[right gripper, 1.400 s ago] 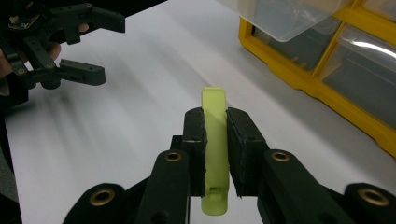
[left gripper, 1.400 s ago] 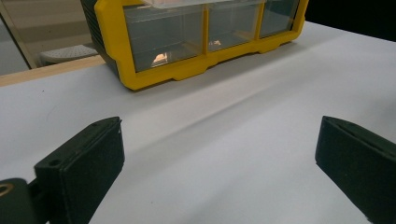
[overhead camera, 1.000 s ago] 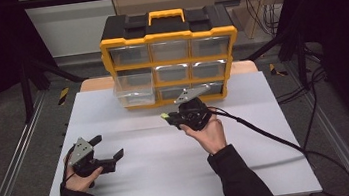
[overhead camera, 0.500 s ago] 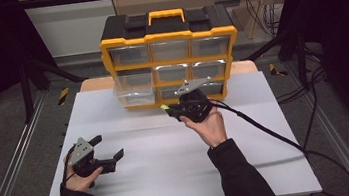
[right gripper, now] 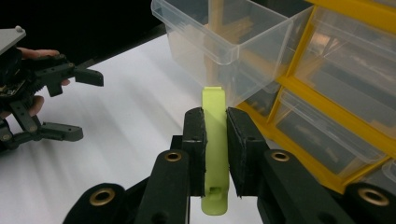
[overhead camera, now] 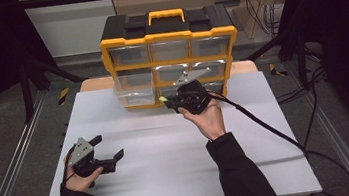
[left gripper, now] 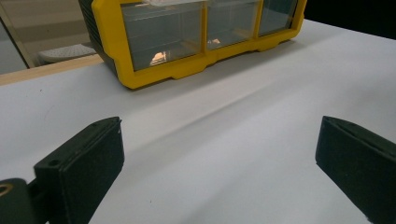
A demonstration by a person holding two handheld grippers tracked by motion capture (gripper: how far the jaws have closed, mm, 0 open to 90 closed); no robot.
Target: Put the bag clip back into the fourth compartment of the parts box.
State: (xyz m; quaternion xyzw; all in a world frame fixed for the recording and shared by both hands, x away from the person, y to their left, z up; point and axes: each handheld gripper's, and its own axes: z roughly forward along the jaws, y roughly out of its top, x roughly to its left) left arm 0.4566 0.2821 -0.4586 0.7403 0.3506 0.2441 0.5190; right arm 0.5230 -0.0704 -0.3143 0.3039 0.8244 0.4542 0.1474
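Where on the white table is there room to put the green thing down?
Free: the white table between the left gripper and the sleeve, and the right side past the cable. Crowded: the strip before the yellow drawer box, where a clear drawer sticks out.

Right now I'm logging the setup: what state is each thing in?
Right claw: shut on the yellow-green clip, raised near the organizer.
Left claw: open, holding nothing, low over the table.
Middle-left drawer: pulled out.
Other drawers: closed.
Organizer: upright.
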